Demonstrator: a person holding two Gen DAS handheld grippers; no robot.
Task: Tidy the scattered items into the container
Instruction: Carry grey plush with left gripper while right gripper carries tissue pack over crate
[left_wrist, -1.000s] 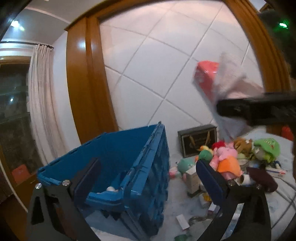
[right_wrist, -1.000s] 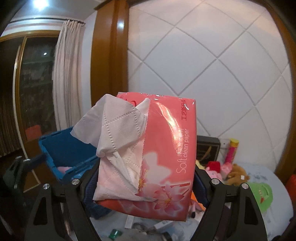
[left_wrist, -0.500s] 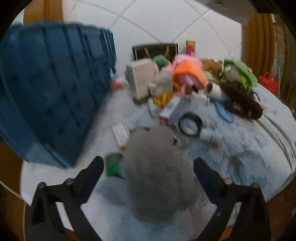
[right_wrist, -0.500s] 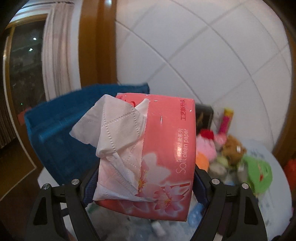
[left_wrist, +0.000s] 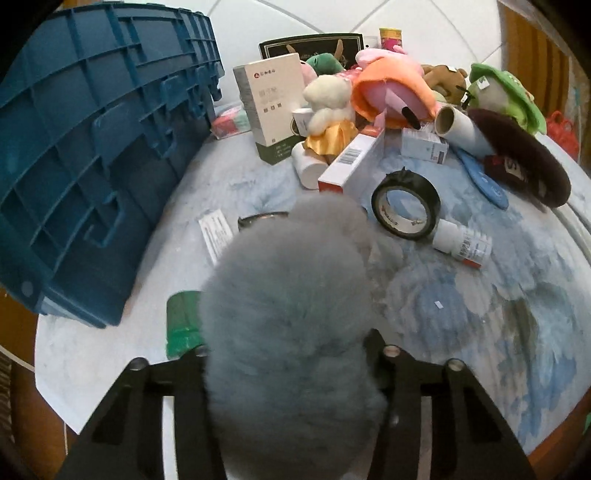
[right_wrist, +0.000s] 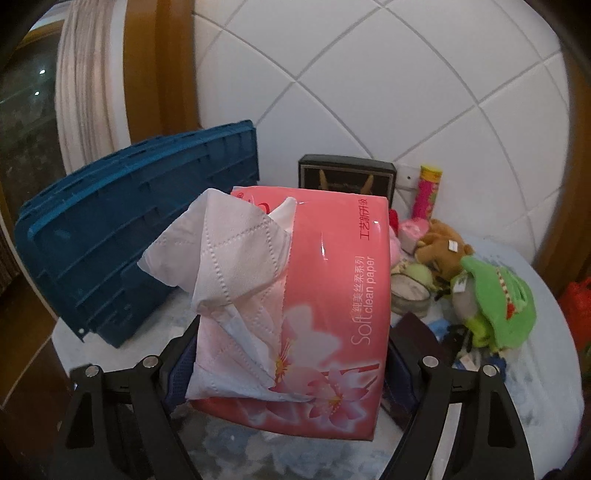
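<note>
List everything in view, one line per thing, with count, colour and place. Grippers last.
crate: one, blue, left side of the table.
fluffy ball: one, grey, on the table near the front.
tissue pack: one, pink, a white tissue sticking out.
tape roll: one, black, mid table.
tall box: one, white and green, upright beside the crate.
small bottle: one, white, lying by the tape roll.
green block: one, left of the fluffy ball.
plush toys: several, mixed colours, piled at the back.
dark box: one, black, against the wall.
table: one, pale blue patterned cover.
left gripper: black, jaws closing around the fluffy ball.
right gripper: black, clamped on the tissue pack.
</note>
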